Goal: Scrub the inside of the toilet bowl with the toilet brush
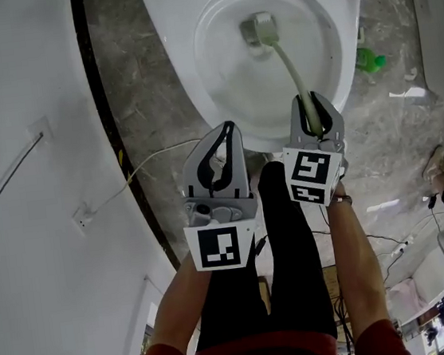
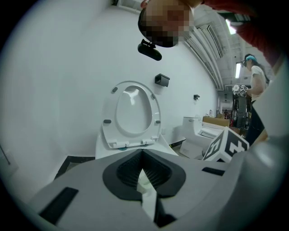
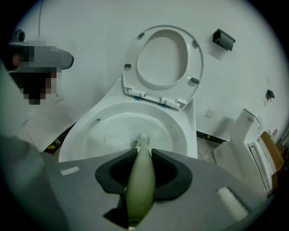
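The toilet brush (image 1: 285,54) is reaching into the toilet bowl (image 1: 224,92), its pale head lying at the drain opening while its green handle is slanting up toward the near rim. The right gripper (image 1: 315,115) is clamping that handle between both jaws, above the bowl's front edge. The left gripper (image 1: 226,137) is hovering just beside it, left of the rim, jaws pressed together on nothing. Both forearms are stretching forward and down. Each gripper's cube (image 1: 218,246) is showing black-and-white square markers.
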`<state>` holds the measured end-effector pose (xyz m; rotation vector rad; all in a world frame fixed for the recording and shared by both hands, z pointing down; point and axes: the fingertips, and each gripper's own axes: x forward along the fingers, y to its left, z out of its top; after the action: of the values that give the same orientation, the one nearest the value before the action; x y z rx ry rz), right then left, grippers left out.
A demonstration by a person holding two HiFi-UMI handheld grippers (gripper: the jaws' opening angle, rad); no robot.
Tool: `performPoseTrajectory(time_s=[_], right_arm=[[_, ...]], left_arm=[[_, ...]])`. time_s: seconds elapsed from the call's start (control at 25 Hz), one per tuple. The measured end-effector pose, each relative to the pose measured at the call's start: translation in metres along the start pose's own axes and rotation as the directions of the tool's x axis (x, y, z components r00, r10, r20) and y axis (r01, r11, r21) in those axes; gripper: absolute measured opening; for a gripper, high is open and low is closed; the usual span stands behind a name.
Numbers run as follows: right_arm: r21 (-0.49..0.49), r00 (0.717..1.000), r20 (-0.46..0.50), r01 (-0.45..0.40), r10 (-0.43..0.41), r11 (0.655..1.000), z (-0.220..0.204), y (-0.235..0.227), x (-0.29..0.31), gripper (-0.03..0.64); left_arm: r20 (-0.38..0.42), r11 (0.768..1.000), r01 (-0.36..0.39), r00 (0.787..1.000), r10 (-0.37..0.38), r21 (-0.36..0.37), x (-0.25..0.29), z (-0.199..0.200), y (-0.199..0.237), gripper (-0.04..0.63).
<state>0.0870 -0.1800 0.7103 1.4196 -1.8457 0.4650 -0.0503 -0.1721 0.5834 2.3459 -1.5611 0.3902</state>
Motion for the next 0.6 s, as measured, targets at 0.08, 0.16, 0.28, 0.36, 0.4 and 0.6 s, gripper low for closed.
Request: performPoseTrajectory(time_s=[0.08,0.16,0.28,0.36,0.4,0.6], right_arm=[[0.002,1.000,-0.009,-0.019,0.020,1.000,0.009,0.009,0.011,0.110],[-0.003,0.999,-0.003,-0.047,0.047,0.999,0.021,0.019,0.014,0.110],[-0.062,0.995,0.041,-0.089,0.091,0.994,0.040,0.041,-0.002,0.112],[-0.067,0.991,0.076,-0.109,0.114,0.992,0.052,0.049,-0.018,0.112],[-0.051,0.988,0.095,-0.119,0.123,0.992,0.057,0.049,-0.025,0.112],[-0.011,0.990,0.091,-0.108,0.108,0.994,0.050,0.039,-0.018,0.111]], left_arm=[[0.003,1.000,-0.007,1.000,0.007,-0.005,0.000,0.001,0.002,0.005],[-0.002,1.000,-0.011,1.000,0.011,-0.018,0.000,0.001,0.005,0.005],[-0.005,1.000,-0.013,1.000,0.013,-0.016,-0.003,0.001,0.008,0.005],[-0.002,1.000,-0.017,1.000,0.017,-0.007,-0.005,0.002,0.012,0.005],[-0.001,1.000,-0.022,1.000,0.022,-0.005,-0.006,0.003,0.014,0.005],[-0.003,0.999,-0.035,0.999,0.035,-0.003,-0.006,0.004,0.020,0.005]])
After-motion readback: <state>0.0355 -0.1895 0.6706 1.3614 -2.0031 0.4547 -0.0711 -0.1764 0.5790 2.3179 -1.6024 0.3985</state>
